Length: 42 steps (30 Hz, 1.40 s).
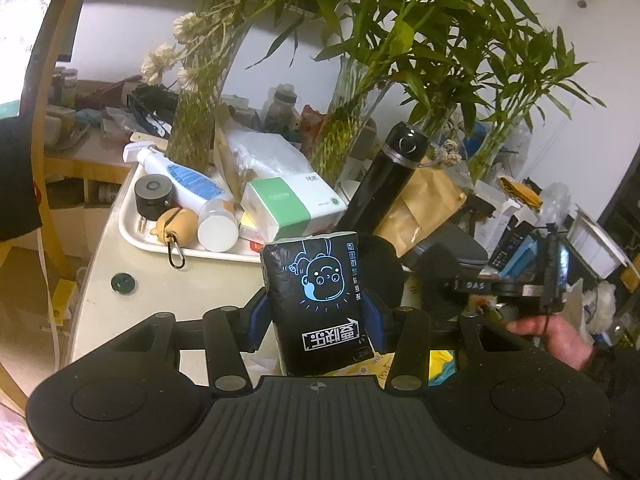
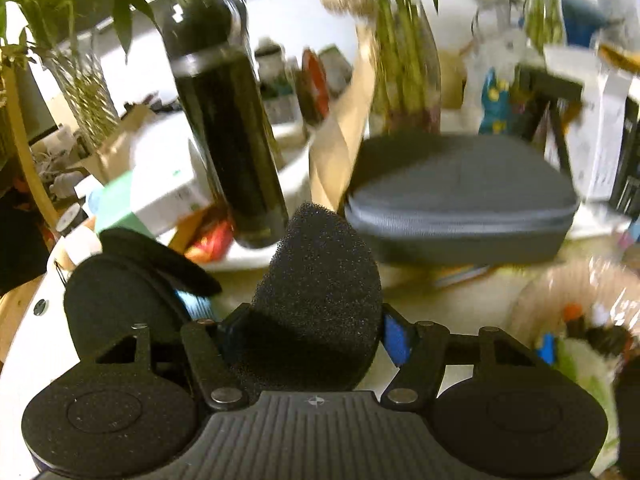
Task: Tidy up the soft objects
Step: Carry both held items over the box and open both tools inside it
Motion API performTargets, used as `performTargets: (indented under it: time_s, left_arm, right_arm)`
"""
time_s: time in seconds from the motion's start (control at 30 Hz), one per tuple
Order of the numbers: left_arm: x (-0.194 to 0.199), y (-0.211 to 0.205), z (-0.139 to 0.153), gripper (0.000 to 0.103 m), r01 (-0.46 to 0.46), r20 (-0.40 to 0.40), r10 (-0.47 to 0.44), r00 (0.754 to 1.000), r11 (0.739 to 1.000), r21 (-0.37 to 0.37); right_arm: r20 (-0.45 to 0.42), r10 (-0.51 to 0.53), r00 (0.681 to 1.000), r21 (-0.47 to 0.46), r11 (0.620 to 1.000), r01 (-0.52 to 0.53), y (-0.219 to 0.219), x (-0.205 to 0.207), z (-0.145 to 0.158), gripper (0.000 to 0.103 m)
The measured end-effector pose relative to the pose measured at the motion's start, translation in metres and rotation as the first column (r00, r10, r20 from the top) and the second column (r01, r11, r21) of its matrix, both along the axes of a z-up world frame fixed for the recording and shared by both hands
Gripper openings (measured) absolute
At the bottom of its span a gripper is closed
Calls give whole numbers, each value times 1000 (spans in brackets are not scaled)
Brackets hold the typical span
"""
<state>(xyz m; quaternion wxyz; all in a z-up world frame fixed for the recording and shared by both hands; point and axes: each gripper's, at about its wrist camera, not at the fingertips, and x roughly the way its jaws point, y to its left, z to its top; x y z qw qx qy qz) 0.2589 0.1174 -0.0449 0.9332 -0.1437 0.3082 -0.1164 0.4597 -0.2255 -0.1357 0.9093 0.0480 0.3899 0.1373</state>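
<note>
Currently two soft things are held at once. A black soft tissue pack printed with a blue cartoon face (image 1: 318,300) is clamped between the blue pads of the left claw (image 1: 318,320); it stands upright with its long axis running away from the claw, its far end toward the white tray (image 1: 132,224), and its printed lettering reads upside down. In the right wrist view a black egg-shaped foam sponge (image 2: 316,300) sits between the fingers of the right claw (image 2: 316,332), which is set fairly wide around it. The pads seem to touch the foam's flanks, though the contact is partly hidden and the picture is blurred. The sponge's long axis points forward and up, its rounded tip toward the tall black flask (image 2: 228,132), with the grey zipped case (image 2: 460,208) just to the flask's right.

The step in hand is judged to be the pick-up of the sponge while the pack is kept aloft. Next, a firm hold on the yielding foam is called for, then a carry over the cluttered tabletop (image 2: 440,304) without the flask being struck.
</note>
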Motion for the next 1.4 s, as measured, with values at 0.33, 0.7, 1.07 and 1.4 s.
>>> performTargets:
  time_s: [0.33,0.7,1.07,1.4]
  left_arm:
    - [-5,-1,5,47,-17,26,16,1000,999,46]
    - [-21,-14,29,47,-46,101,33,994,991,127]
    - [-45,-37,65,47,-25,100,8,995,985,170]
    - [-76,-54,88,47,35,20,-39,999,981,193]
  right_arm:
    - [134,-32,990,-11,999,33,-21,-30,49,69]
    - [192,-37,981,81,996,22,-45,-90,82,69]
    - [254,47,966,128,988,-82,-45,-147,116,69]
    - [242,157,957,156,968,-198,-50,-211,148,70]
